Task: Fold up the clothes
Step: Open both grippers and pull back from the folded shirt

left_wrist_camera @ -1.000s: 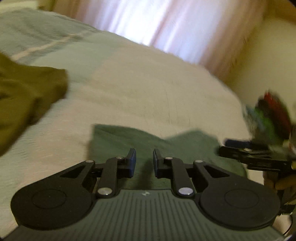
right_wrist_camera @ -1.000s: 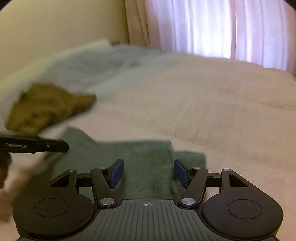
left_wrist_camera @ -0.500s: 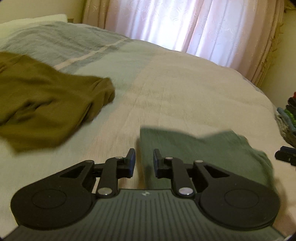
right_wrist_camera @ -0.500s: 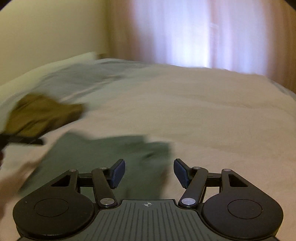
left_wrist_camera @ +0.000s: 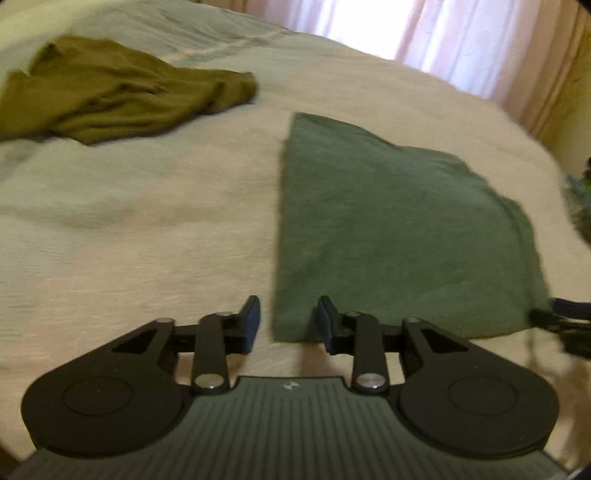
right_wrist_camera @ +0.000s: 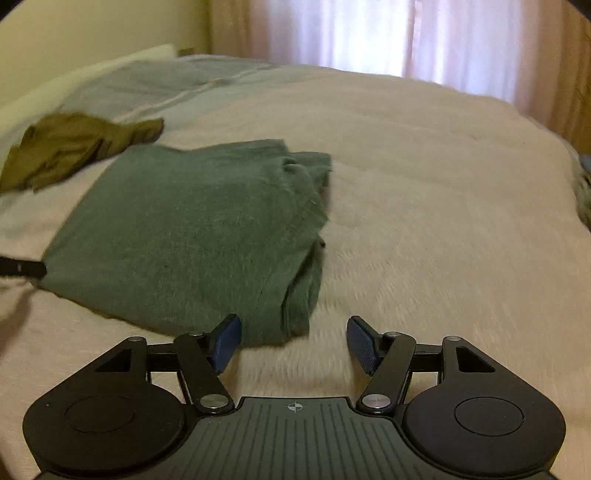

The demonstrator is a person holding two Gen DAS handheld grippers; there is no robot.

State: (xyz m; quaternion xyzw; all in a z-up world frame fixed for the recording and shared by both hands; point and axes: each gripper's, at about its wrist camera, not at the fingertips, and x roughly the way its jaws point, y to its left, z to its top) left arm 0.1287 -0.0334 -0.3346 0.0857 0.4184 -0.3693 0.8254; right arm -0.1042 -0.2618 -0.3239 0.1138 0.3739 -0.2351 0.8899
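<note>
1. Green garment [left_wrist_camera: 399,229] lies folded flat on the bed [left_wrist_camera: 147,229], centre-right of the left wrist frame; in the right wrist frame it sits centre-left [right_wrist_camera: 192,229]. Layered fold edges show along its right side in the right wrist view only.
2. Olive garment [left_wrist_camera: 110,99] lies crumpled in the upper left of the left wrist frame, apart from the green one. The right wrist view shows it at the left edge [right_wrist_camera: 70,147], its near edge close to the green garment's far corner; cannot tell whether they touch.
3. Left gripper [left_wrist_camera: 288,319]: jaws moderately apart, nothing between them. It hovers at the near left corner of the green garment; the right finger overlaps the cloth edge in the picture, contact not clear.
4. Right gripper [right_wrist_camera: 293,341]: jaws wide apart, holding nothing. Left fingertip is just beside the near right corner of the green garment; bare bedcover lies between the fingers.
5. Nothing lies between either gripper and the green garment.
6. Curtains [right_wrist_camera: 388,37] lit from behind, upper part of both frames.
7. Left wrist view only: the right gripper's dark tip at the right edge [left_wrist_camera: 569,321], and blurred coloured items [left_wrist_camera: 580,192] above it, too blurred to identify.
8. Right wrist view only: a pale pillow [right_wrist_camera: 92,74] and yellowish wall [right_wrist_camera: 92,33] in the upper left, and the left gripper's dark tip at the left edge [right_wrist_camera: 22,267], touching the garment's near left corner.
</note>
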